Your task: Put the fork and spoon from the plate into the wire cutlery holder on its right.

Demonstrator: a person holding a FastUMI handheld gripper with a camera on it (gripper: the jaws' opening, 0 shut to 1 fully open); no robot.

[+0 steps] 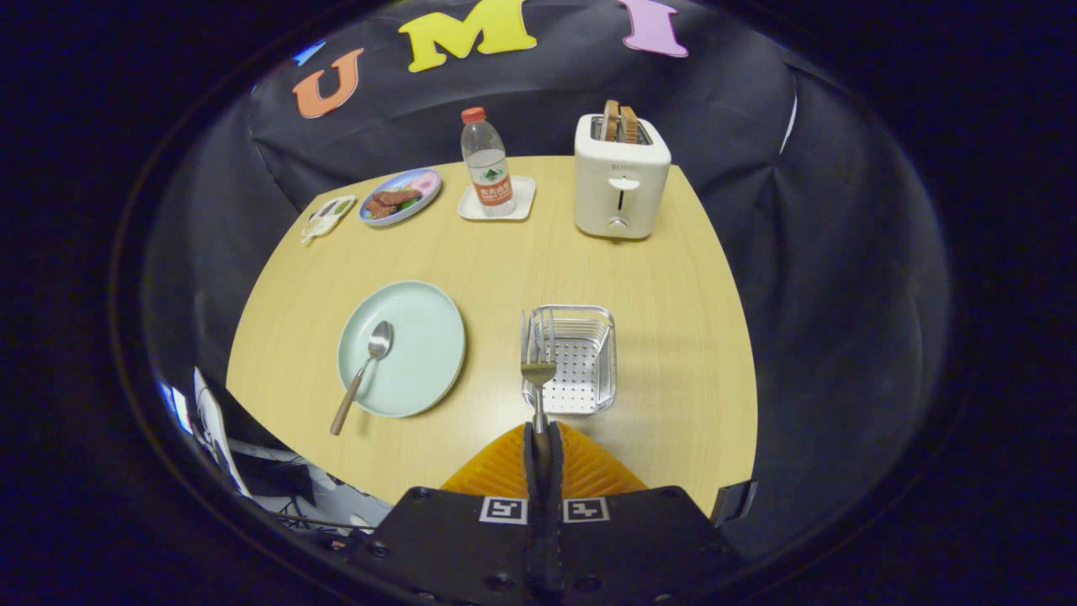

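While fingers (543, 450) pinch fork (538, 362) by handle, gripper (543, 454) grasps it, tines forward, long axis along fingers. Holder (575, 360) lies just ahead, lower centre; fork head seemingly over its left rim, height unclear. Spoon (363, 372) on plate (421, 337), left of holder.

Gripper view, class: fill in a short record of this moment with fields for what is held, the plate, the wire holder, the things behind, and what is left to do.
gripper: fingers closed on the fork's handle
fork: tines pointing away, over the holder's near-left rim, not yet in
plate: pale green, left of the holder
spoon: on the plate, handle past its near rim
wire cutlery holder: nothing inside
behind: toaster, bottle on a white tray, food plate
left to do: both pieces
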